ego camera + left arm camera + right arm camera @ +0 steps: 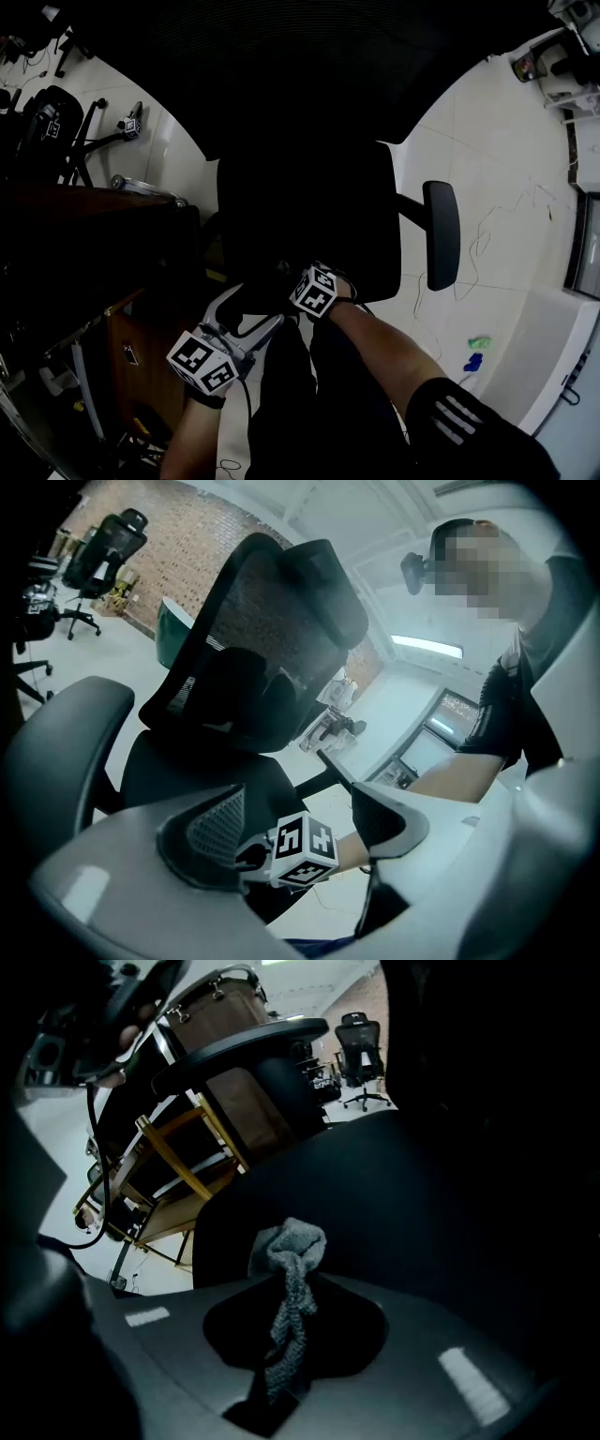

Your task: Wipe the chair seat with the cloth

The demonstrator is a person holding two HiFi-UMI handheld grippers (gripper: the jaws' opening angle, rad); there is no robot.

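The right gripper has its jaws closed on a grey cloth. A twisted strand runs up from between the jaws, and a bunched knot of fabric stands just past their tips. Directly ahead of that knot spreads the black chair seat. It is so dark that no view settles whether the cloth touches it. Beyond this gripper and to its left are one armrest of the chair and a wooden shelf frame, both partly cut off by shadow. The left gripper has its jaws wide apart and grips nothing. In the gap between them shows the marker cube of the right gripper, close in front, with the person's forearm reaching in from the right. Further ahead of the left gripper rises the chair's mesh backrest. In the head view both grippers sit at the seat's near edge, but their jaws are lost in the darkness there and only the cubes stand out.
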